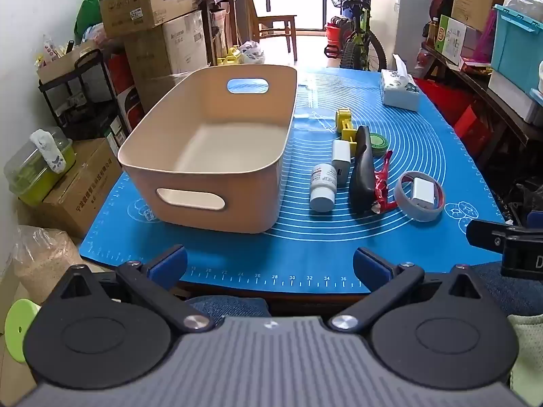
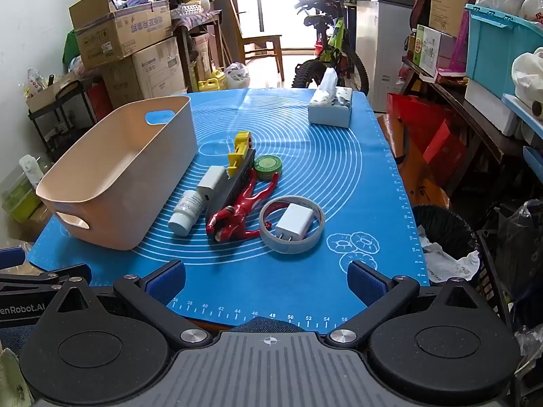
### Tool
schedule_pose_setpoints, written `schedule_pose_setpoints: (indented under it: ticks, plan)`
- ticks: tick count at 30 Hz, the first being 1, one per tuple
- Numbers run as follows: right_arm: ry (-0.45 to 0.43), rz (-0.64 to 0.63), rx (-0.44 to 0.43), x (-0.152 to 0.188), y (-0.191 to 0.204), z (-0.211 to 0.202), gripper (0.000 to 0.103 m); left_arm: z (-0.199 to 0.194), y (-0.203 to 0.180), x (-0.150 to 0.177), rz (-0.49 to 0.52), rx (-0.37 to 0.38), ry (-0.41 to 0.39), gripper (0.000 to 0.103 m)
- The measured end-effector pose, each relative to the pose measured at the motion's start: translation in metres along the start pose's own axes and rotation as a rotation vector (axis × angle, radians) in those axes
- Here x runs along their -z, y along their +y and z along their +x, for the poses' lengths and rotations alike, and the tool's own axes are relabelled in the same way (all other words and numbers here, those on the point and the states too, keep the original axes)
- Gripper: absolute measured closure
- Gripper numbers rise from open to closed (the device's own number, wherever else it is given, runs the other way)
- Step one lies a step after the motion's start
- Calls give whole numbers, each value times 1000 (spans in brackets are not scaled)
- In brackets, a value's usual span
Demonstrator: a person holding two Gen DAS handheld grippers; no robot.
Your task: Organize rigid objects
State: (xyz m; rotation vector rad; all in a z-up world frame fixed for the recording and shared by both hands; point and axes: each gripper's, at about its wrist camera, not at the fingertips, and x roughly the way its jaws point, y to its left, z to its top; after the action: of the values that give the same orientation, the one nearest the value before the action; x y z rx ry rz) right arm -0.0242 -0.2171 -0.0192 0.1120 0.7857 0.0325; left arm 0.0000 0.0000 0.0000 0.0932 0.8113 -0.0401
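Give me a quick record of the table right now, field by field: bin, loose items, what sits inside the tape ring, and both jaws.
bin: beige bin, nothing visible inside
loose items: white bottle, red figure, green tin, yellow toy
tape ring: white charger inside
left gripper: jaws open
right gripper: jaws open

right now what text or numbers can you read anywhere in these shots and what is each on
"28 30 32 34 36": ruler marks on the blue mat near edge, left wrist view.
"48 50 52 54": same ruler, right wrist view.
"enRobot.AI": cut-off print on the left gripper's body.
"D": cut-off letter on the right gripper's body.
White bottle label: too small to read.
Cardboard boxes: print blurred.
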Motion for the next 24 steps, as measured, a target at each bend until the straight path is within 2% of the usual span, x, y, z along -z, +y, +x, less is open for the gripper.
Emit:
schedule_pose_setpoints:
  ticks: [24]
  plan:
    - [-4, -1, 0, 0, -1, 0, 2, 0, 0, 0, 3, -4, -4, 0]
